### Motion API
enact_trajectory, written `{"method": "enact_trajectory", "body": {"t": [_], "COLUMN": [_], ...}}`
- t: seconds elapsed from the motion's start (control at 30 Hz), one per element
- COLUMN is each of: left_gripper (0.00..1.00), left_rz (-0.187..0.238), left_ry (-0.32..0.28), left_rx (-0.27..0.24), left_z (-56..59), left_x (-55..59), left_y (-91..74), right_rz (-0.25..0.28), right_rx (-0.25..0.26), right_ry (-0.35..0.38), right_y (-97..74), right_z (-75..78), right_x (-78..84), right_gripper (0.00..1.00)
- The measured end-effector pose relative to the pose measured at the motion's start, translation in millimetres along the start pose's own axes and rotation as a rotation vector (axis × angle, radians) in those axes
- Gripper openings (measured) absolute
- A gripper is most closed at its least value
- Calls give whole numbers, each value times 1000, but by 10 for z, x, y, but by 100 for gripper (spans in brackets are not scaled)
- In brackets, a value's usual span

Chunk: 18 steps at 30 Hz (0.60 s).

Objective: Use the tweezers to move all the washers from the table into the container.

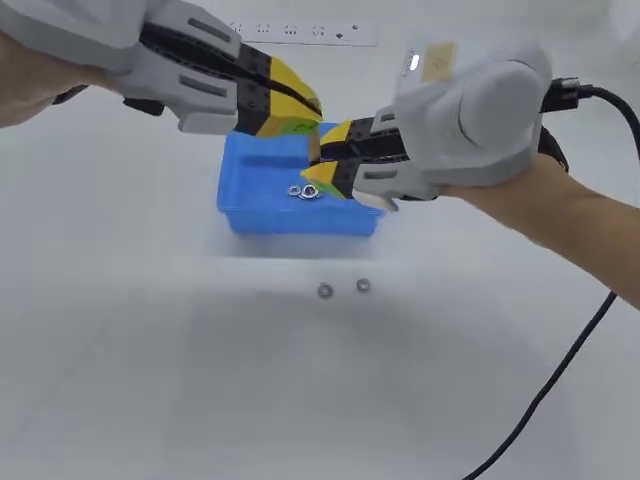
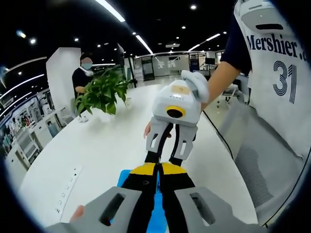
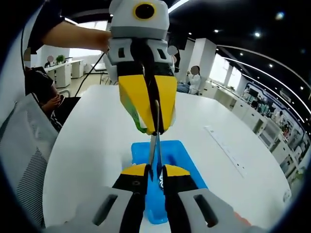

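Thin metal tweezers [image 3: 155,143] run between the two grippers, which meet tip to tip above the blue container [image 1: 245,205]. My right gripper [image 3: 154,170] is shut on one end of the tweezers. The other end sits in the closed yellow jaws of my left gripper [image 3: 155,130]. In the head view the left gripper [image 1: 308,118] comes from the upper left and the right gripper [image 1: 320,172] from the right. A few washers [image 1: 305,191] lie inside the container. Two washers [image 1: 325,291] [image 1: 363,286] lie on the white table in front of it.
A white power strip [image 1: 300,33] lies at the table's far edge. A black cable [image 1: 560,370] trails from the right gripper across the table's right side. A green strip [image 3: 138,121] hangs from the left gripper's jaw. A potted plant [image 2: 102,94] and people stand far off.
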<state>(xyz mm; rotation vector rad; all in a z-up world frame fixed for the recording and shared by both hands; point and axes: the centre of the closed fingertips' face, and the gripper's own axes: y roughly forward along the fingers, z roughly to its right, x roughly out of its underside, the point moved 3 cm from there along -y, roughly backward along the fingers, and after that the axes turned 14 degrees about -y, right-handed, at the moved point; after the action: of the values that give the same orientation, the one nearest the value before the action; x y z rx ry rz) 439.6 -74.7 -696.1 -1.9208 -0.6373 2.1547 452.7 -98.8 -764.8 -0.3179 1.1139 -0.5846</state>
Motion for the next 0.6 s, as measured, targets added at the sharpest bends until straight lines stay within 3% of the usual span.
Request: {"method": "enact_trajectory", "body": {"t": [0.3,0.6], "left_gripper": [6,6], "left_rz": [-2,11], "left_ry": [28,-21], "left_rx": [26,45], "left_z": [374,648], "left_x": [-76,59], "left_y": [13,106], "right_rz": [12,4], "right_rx": [1,-34], "right_ry": [-9,16], "right_y": [-231,-295], "right_z": [-276,-582], "right_x": [-125,-62], "right_gripper": [13,14]}}
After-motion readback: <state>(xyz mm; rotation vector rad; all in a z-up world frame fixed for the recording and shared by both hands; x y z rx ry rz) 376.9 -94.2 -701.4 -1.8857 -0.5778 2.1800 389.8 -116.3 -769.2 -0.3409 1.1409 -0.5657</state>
